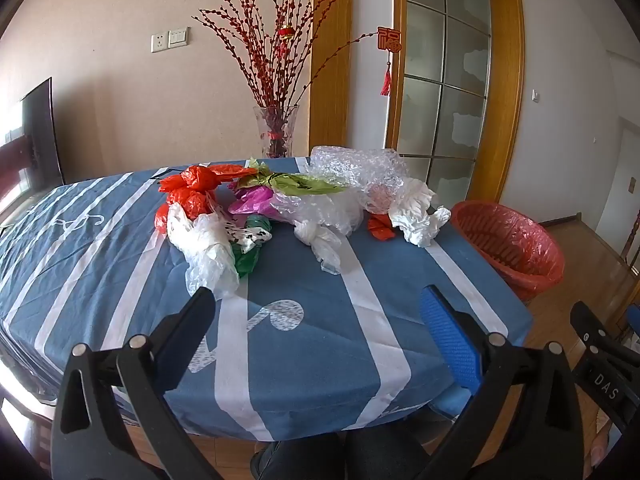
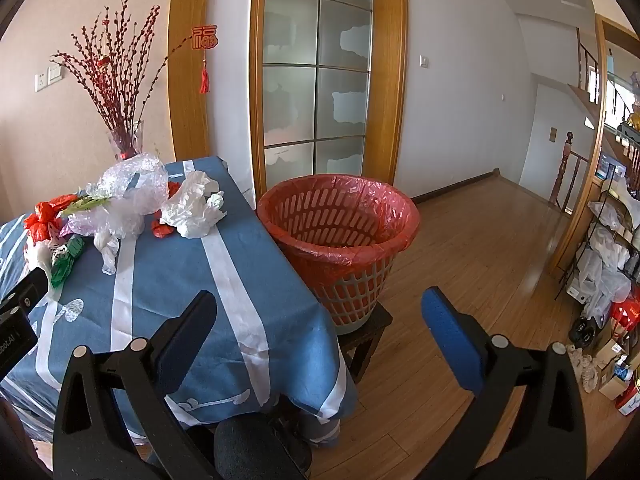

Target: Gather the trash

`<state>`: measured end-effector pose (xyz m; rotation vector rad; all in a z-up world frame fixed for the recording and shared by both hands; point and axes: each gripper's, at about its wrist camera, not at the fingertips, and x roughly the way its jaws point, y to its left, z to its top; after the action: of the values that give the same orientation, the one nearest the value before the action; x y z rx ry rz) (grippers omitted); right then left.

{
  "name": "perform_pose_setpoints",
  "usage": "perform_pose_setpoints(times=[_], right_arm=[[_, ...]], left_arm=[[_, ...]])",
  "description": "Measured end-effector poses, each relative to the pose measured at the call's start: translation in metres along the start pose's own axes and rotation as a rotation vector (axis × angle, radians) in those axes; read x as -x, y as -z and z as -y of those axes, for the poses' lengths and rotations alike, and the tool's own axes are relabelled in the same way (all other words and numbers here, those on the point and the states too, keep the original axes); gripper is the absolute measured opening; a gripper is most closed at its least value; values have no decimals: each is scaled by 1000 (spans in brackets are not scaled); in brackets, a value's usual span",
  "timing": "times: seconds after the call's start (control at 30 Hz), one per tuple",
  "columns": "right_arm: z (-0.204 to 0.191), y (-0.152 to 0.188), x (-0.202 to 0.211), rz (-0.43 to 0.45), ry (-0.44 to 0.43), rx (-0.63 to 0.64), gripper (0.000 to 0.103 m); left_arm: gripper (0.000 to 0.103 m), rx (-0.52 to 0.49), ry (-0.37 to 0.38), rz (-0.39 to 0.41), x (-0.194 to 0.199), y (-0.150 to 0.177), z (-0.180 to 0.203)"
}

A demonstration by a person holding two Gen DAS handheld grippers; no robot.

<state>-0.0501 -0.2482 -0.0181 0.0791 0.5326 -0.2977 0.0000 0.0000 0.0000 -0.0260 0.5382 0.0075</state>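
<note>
A heap of trash lies on the far half of the blue striped tablecloth (image 1: 304,352): red plastic bags (image 1: 192,192), a white bag (image 1: 208,252), a green wrapper (image 1: 250,260), bubble wrap (image 1: 356,172) and crumpled white paper (image 1: 416,216). A basket lined with a red bag (image 2: 340,232) stands on a dark stool (image 2: 372,328) off the table's right edge. My left gripper (image 1: 320,304) hovers open over the near tablecloth, short of the heap, holding nothing. My right gripper (image 2: 320,304) is open and empty above the table corner, in front of the basket. The crumpled paper (image 2: 192,208) also shows in the right wrist view.
A glass vase of red branches (image 1: 276,132) stands at the table's far edge. A glass door in a wooden frame (image 2: 316,80) rises behind the basket. Wooden floor (image 2: 480,248) stretches right toward a cluttered shelf (image 2: 608,248). Someone's dark-clad legs (image 1: 344,456) sit below the table's near edge.
</note>
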Motion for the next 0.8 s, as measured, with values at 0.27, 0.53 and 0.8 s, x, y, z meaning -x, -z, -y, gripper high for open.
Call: perform_pose_setpoints(times=[0.27,0.53,0.8], right_arm=[[0,-1,1,1,1,1,101],[0,-1,1,1,0,1,101],[0,-1,0,1,0,1,101]], left_arm=[[99,-1,1,0,0,0,0],[99,-1,-1,-1,0,0,-3],[99,-2,-1,-3,0,0,0]])
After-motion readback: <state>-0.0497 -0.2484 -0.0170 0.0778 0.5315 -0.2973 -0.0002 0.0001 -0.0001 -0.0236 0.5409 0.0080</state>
